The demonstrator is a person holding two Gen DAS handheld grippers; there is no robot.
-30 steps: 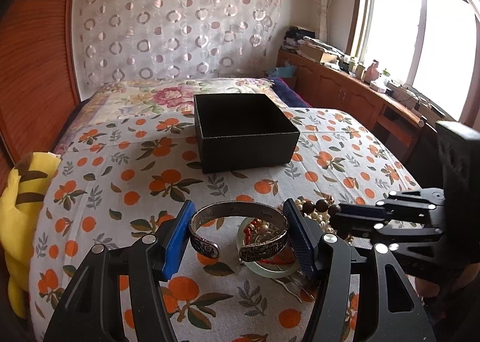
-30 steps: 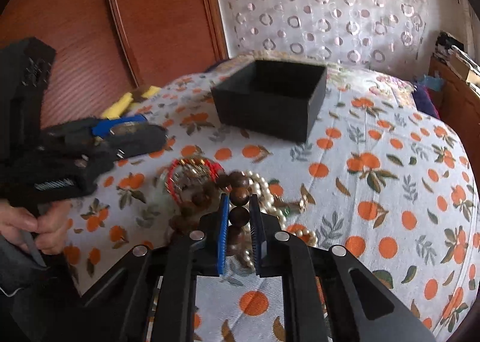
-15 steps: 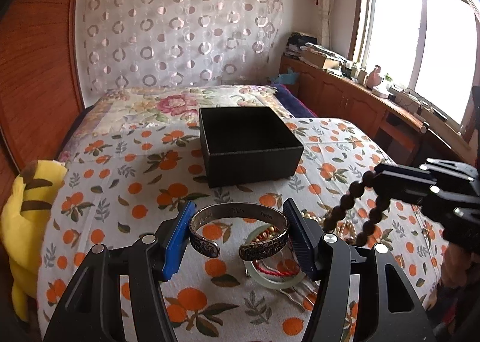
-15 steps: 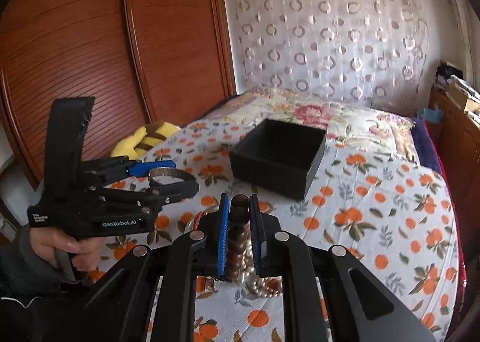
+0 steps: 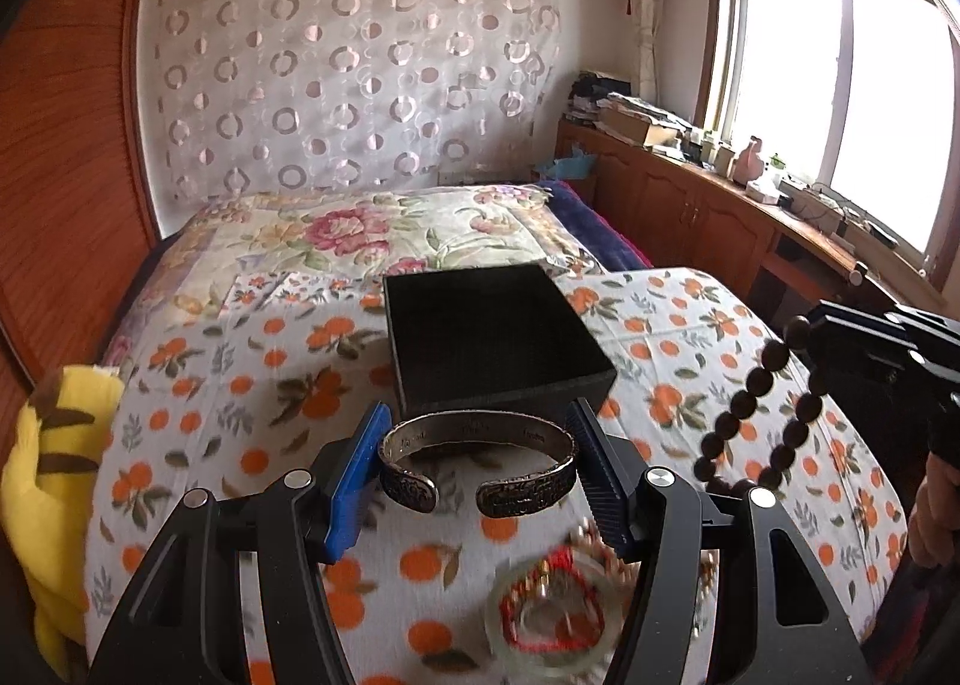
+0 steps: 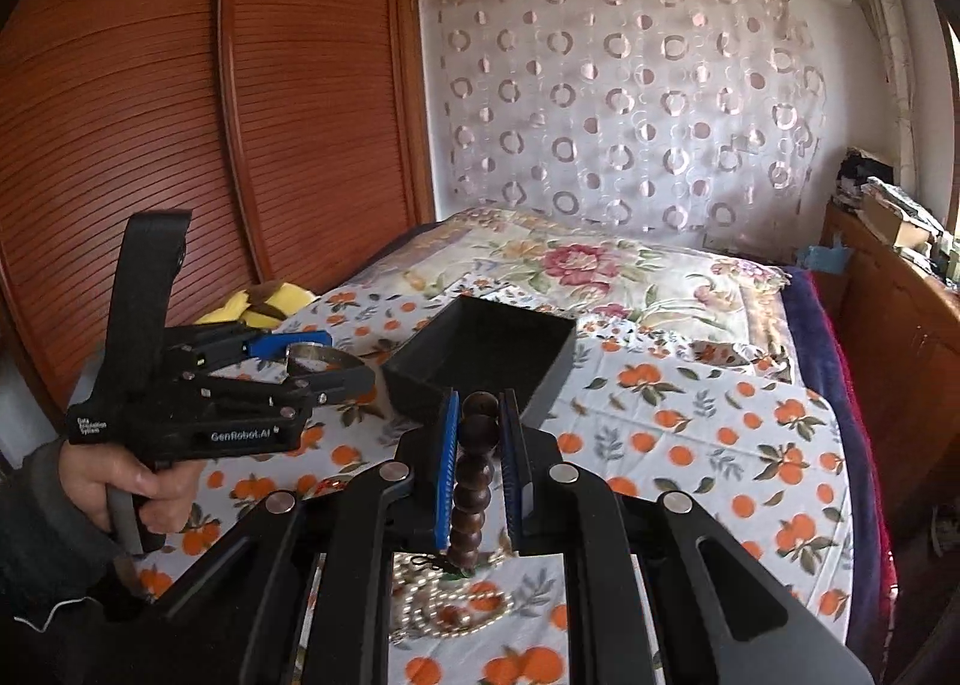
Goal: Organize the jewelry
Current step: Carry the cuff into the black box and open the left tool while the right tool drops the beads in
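Note:
My left gripper (image 5: 477, 463) is shut on an engraved silver cuff bracelet (image 5: 480, 460) and holds it in the air just in front of the open black box (image 5: 492, 346). My right gripper (image 6: 480, 463) is shut on a dark wooden bead strand (image 6: 474, 481), which hangs in a loop at the right of the left wrist view (image 5: 756, 415). The box (image 6: 480, 355) stands ahead of the right gripper on the orange-print bedspread (image 6: 690, 445). The left gripper (image 6: 312, 373) with the cuff is at the left of the right wrist view.
A pale bangle with a red bead bracelet (image 5: 552, 613) and a pearl strand (image 6: 444, 607) lie on the bedspread below the grippers. A yellow plush toy (image 5: 48, 475) is at the left edge. A wooden wardrobe (image 6: 180, 114) stands left; a cabinet (image 5: 690, 217) runs under the window.
Both grippers have risen off the bedspread with their jewelry and moved toward the box. The bead strand now hangs free in the air. The remaining jewelry stays behind below.

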